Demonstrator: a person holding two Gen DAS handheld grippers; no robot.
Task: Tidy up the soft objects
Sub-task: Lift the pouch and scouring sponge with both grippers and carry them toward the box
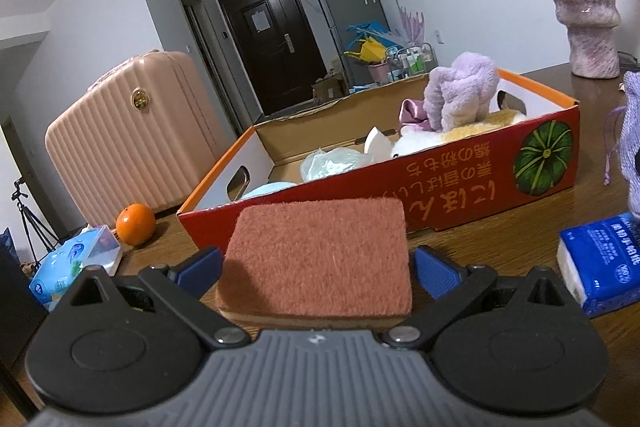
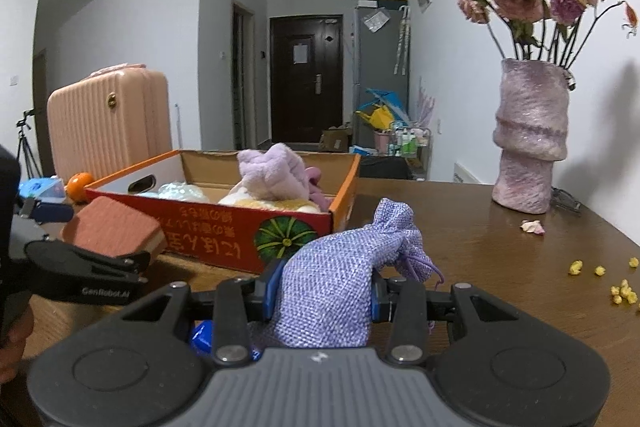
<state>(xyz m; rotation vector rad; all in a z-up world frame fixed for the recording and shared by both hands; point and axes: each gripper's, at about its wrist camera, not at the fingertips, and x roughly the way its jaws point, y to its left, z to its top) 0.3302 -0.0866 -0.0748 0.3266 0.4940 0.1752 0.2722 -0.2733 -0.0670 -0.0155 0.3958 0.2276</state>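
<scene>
A reddish-brown sponge (image 1: 316,259) is clamped between the blue pads of the left gripper (image 1: 316,267) and is held just in front of the near wall of the red cardboard box (image 1: 460,183). A purple woven pouch (image 2: 336,283) is gripped by the right gripper (image 2: 324,297), near the box's right corner above the brown surface (image 2: 500,267). Plush toys (image 1: 460,99) are contained in the box. A blue tissue pack (image 1: 600,263) lies at the right.

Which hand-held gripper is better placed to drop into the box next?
Left, probably. The left hand-held gripper holds the sponge just short of the box wall; the right, with the pouch, sits further back.
</scene>
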